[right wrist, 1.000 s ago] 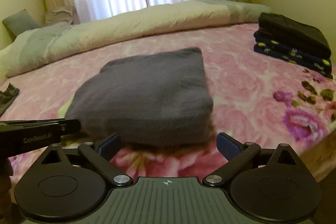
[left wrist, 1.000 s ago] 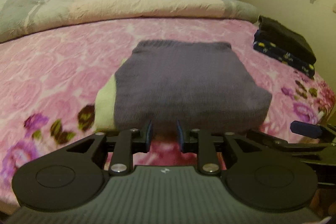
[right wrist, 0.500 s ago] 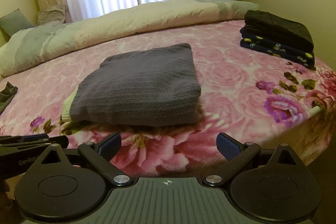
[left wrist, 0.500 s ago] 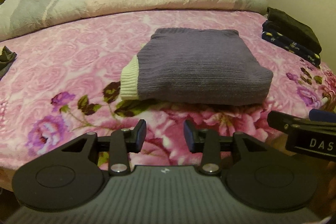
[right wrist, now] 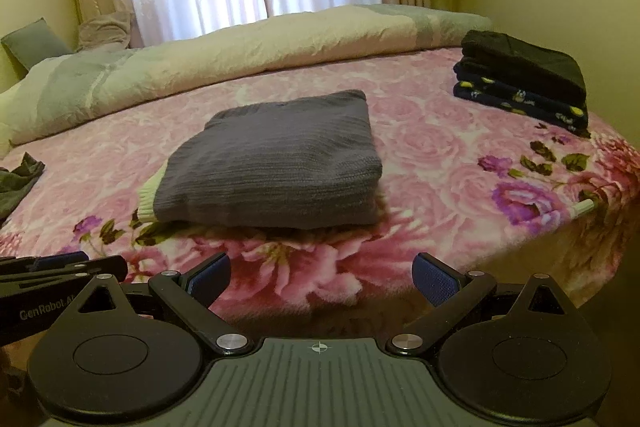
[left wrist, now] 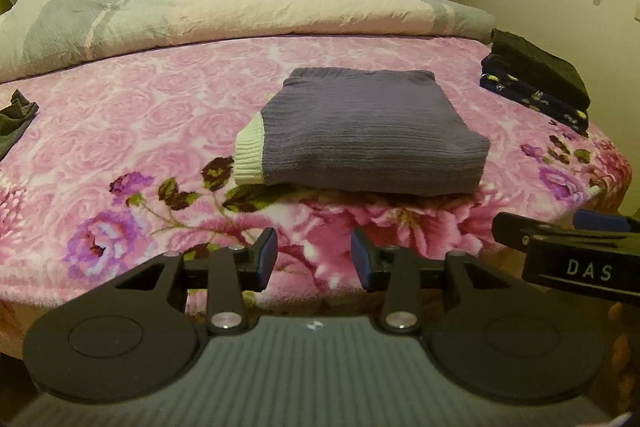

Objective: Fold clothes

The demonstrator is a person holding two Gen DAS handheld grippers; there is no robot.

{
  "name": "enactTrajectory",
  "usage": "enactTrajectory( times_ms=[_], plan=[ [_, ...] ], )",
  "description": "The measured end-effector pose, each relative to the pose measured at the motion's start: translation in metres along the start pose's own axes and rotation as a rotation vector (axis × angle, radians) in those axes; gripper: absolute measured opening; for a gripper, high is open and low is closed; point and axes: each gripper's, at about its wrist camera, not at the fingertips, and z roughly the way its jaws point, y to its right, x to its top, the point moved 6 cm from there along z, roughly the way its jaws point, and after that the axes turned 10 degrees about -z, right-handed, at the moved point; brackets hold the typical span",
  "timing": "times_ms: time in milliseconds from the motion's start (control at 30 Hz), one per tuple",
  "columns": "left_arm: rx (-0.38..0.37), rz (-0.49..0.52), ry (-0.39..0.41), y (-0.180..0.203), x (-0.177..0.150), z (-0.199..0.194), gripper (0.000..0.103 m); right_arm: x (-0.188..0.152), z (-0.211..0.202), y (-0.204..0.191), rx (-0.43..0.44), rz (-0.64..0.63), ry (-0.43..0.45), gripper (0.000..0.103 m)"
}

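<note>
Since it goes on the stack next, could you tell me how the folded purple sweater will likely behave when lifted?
The purple sweater is thick ribbed knit, so probably floppy: lifted by one edge, its layers would likely sag and unfold. The fuzzy blanket probably resists sliding.

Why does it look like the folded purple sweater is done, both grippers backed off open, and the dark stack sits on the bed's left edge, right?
Not quite. The dark stack sits on the bed's right edge, as the right wrist view shows. The rest holds: purple sweater folded, left gripper and right gripper open.
</note>
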Motion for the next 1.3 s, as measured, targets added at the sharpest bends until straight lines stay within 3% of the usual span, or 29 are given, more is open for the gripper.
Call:
enactTrajectory(
  times_ms=[600,833,1067,1200,1300],
  plan=[
    [-0.023,0.006,-0.057,0.003,-0.007,0.023,0.038,-0.002,0.018,0.004,0.018,0.015,-0.032,0.099],
    [-0.059,-0.068,-0.1,-0.018,-0.003,0.048,0.038,-0.009,0.042,0.011,0.025,0.032,-0.081,0.099],
    [-0.1,-0.148,-0.144,-0.041,0.002,0.074,0.041,-0.025,0.069,0.042,0.015,0.091,-0.134,0.1],
    [-0.156,-0.197,-0.161,-0.056,0.02,0.098,0.042,-0.03,0.072,0.075,0.066,0.197,-0.105,0.1],
    [-0.215,-0.235,-0.169,-0.068,0.041,0.121,0.045,-0.021,0.069,0.103,0.143,0.298,-0.026,0.1]
  ],
)
